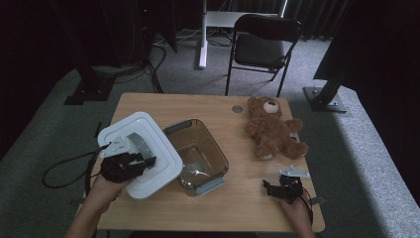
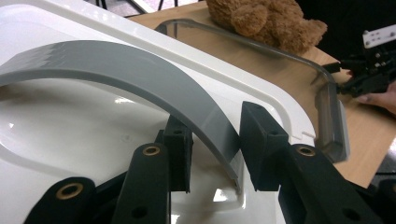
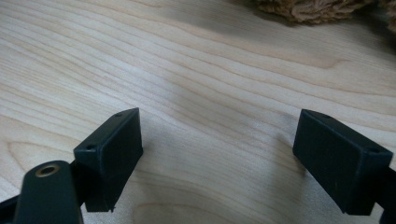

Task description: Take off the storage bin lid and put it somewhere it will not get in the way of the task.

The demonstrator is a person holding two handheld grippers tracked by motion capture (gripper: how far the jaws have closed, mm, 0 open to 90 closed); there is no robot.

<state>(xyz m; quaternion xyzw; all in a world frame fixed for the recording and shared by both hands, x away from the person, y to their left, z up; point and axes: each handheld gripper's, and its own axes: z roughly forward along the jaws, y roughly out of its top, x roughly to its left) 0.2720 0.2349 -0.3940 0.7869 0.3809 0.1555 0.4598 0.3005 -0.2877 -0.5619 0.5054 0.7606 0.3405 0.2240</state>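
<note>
left tongs (image 2: 215, 154) pinch the grey handle (image 2: 140, 79) of a white lid (image 1: 148, 148) beside a clear tub (image 1: 200, 151).

the jaws are pressed onto the curved handle from both sides, and the lid sits tilted, overlapping the tub's left rim, on the wooden table (image 1: 237, 198). right of the tub, near the table's front edge, the right tongs (image 1: 285, 191) stand spread wide over bare wood with nothing between their pads (image 3: 112, 154). a brown teddy bear (image 1: 272, 129) lies on its back right of the tub, just behind the right tongs. beyond the tub, off the table's far edge, stands a black folding chair (image 1: 262, 44).
</note>
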